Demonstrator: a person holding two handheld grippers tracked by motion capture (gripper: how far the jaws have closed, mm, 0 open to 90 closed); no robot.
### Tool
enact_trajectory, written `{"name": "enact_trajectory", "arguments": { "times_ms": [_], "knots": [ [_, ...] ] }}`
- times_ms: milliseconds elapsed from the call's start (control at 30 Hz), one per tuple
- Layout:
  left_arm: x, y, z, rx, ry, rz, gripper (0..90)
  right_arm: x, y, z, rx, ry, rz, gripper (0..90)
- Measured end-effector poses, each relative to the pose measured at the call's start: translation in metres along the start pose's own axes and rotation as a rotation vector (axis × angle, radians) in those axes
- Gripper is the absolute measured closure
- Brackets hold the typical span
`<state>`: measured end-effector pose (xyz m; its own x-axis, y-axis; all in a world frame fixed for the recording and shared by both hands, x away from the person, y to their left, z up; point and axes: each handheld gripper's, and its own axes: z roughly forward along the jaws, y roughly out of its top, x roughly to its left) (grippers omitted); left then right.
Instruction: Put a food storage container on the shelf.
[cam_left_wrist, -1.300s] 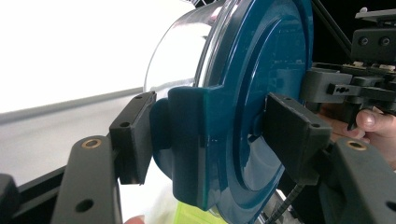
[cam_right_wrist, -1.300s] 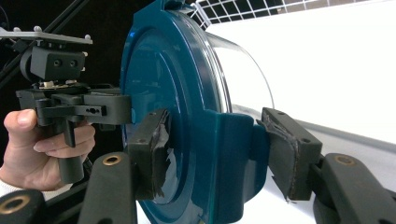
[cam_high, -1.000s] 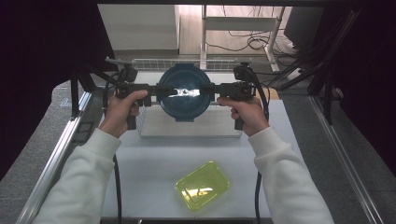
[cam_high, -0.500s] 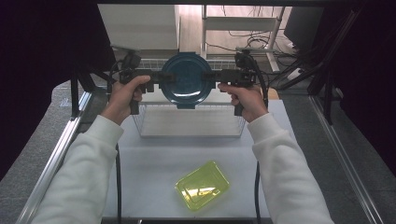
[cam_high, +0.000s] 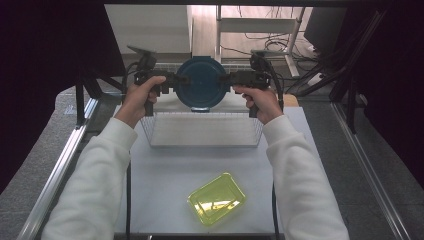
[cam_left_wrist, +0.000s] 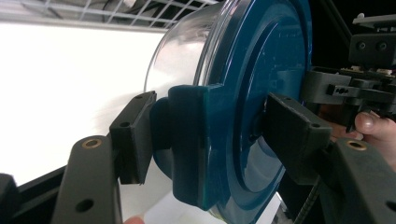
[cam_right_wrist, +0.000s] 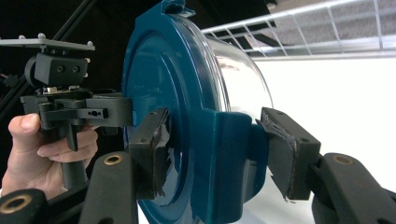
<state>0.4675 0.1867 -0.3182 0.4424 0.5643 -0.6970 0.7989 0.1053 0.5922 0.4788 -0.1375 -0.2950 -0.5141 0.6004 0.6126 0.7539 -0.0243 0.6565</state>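
A: Item: round container (cam_high: 202, 90), dark blue lid with side latch tabs, clear bowl body, turned on edge, lid facing the person. Location?

B: Held in the air over the bench's (cam_high: 165, 175) far edge, just beyond the wire basket (cam_high: 202, 131).

A: Hands?

B: Left tool (cam_high: 176, 80) pinches the container's left tab; right tool (cam_high: 231, 79) pinches the right tab. Both arms stretch forward, level, jaws pointing inward at each other.

A: Other stock?

B: Yellow tray (cam_high: 217, 199), near edge.

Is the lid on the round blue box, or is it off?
On. The blue lid sits over the clear bowl, and its side clips fold down over the rim, where the left gripper and right gripper pinch them.
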Motion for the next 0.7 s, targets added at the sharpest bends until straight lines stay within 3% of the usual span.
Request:
{"name": "enact_trajectory", "arguments": {
  "times_ms": [100,367,700],
  "knots": [
    [0.003,0.004,0.002,-0.004,0.0,-0.014,37.0,-0.005,0.002,0.003,-0.004,0.009,0.024,44.4],
    [0.015,0.01,0.011,-0.028,-0.017,-0.114,37.2,-0.015,0.013,0.011,0.028,0.003,0.077,42.8],
    [0.023,0.013,0.019,-0.044,-0.019,-0.168,37.4,-0.028,0.018,0.017,0.051,0.011,0.158,41.7]
  ]
}}
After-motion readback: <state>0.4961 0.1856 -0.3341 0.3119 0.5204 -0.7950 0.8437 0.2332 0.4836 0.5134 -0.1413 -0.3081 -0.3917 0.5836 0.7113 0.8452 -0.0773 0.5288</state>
